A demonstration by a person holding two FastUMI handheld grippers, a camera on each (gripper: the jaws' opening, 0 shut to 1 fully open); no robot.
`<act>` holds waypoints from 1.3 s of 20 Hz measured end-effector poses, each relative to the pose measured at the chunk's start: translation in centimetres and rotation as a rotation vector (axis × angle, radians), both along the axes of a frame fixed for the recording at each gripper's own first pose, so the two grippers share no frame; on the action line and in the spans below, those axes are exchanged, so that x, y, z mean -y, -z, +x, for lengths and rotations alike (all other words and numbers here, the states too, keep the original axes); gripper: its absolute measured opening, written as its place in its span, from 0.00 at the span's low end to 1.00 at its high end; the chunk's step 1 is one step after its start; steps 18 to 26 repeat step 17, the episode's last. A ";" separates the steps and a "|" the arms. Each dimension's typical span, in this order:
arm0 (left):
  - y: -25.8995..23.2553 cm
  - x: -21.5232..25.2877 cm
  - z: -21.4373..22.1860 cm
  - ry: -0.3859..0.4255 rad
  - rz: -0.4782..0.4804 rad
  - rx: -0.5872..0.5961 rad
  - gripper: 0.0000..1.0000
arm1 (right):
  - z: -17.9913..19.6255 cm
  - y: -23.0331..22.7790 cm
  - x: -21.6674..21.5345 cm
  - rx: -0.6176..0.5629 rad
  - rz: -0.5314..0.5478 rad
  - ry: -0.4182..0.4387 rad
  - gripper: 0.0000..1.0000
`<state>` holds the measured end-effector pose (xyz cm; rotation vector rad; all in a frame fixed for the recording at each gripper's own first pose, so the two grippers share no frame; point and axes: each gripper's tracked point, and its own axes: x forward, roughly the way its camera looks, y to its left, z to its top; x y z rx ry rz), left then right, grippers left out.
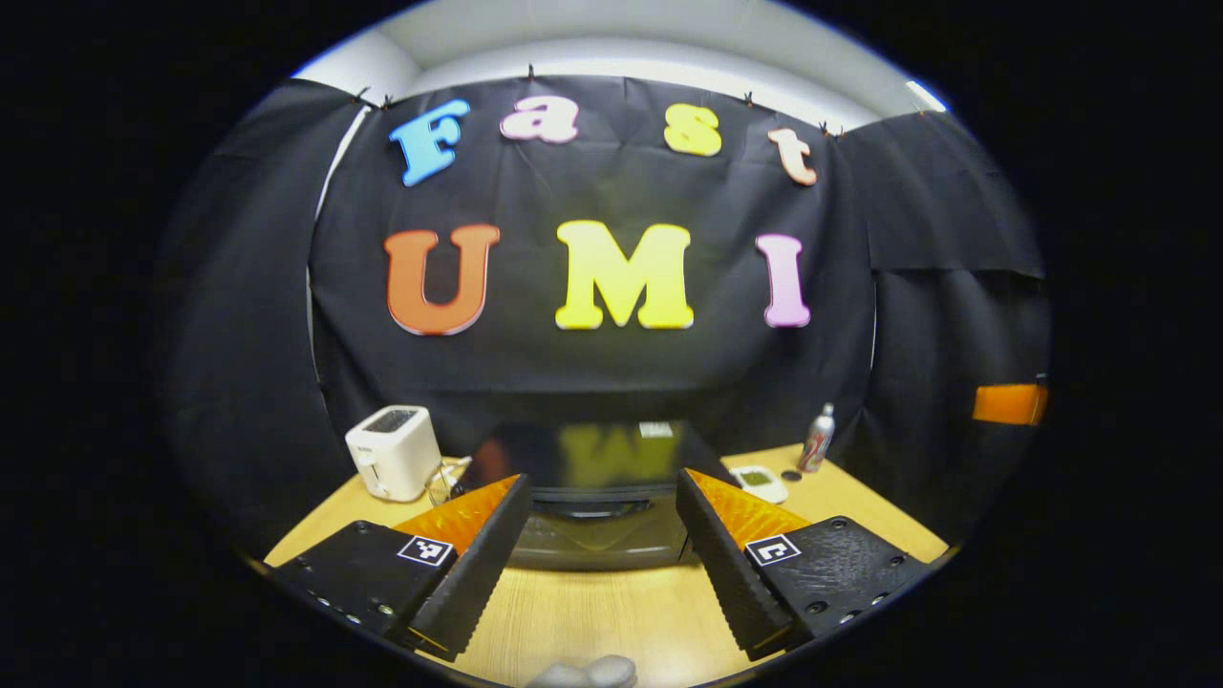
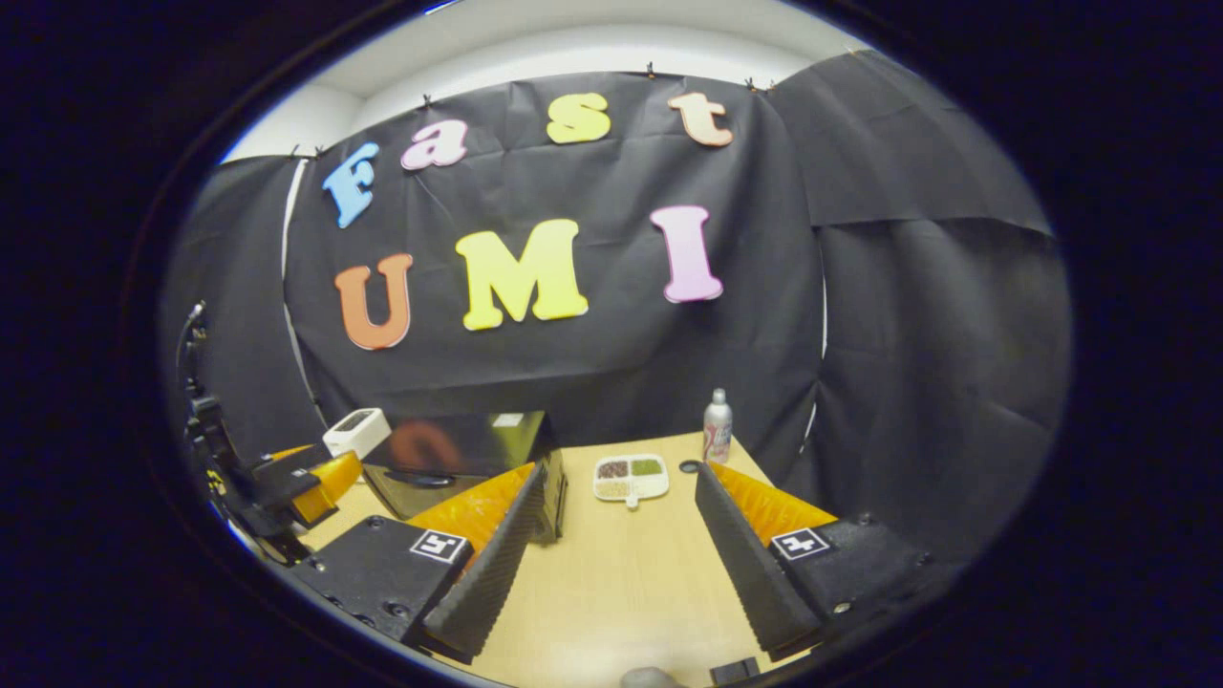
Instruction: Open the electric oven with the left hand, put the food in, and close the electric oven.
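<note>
Oven (image 1: 597, 502) first: we saw a dark, glossy box standing on the wooden surface (image 1: 611, 621) against the black cloth wall, its door shut, its top mirroring the wall. In the left gripper view it sat straight ahead, framed between the left tongs (image 1: 602, 506), whose fingers stood wide apart and held nothing. A handle ran across the upper part of its front, with the glass door below it.

In the right gripper view we saw the oven (image 2: 468, 468) from its side, off to the left, partly behind one finger of the right tongs (image 2: 626, 502); those too were spread open and empty above bare wood (image 2: 611, 592).

A white toaster (image 1: 394, 451) stood just left of the oven. The right gripper view showed it (image 2: 356, 432) behind the oven's far corner, and also showed the left tongs (image 2: 306, 483) from outside, hanging near the oven's front.

A white divided tray (image 2: 631, 477) of food lay to the right of the oven; the right gripper view showed three compartments with dark, green and pale contents, where the left gripper view showed the tray (image 1: 760, 481) mostly hidden by a finger. A small bottle (image 2: 717, 425) stood upright near the wall, behind the tray, with a small dark round thing (image 2: 689, 466) on the wood between them.
</note>
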<state>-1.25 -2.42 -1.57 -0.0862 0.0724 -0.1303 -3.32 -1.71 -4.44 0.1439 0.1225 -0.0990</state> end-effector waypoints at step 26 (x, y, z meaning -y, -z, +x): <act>-9.1 2.5 -9.8 -0.088 0.005 0.119 0.95 | -5.6 -6.3 5.0 0.154 -0.100 -0.051 0.96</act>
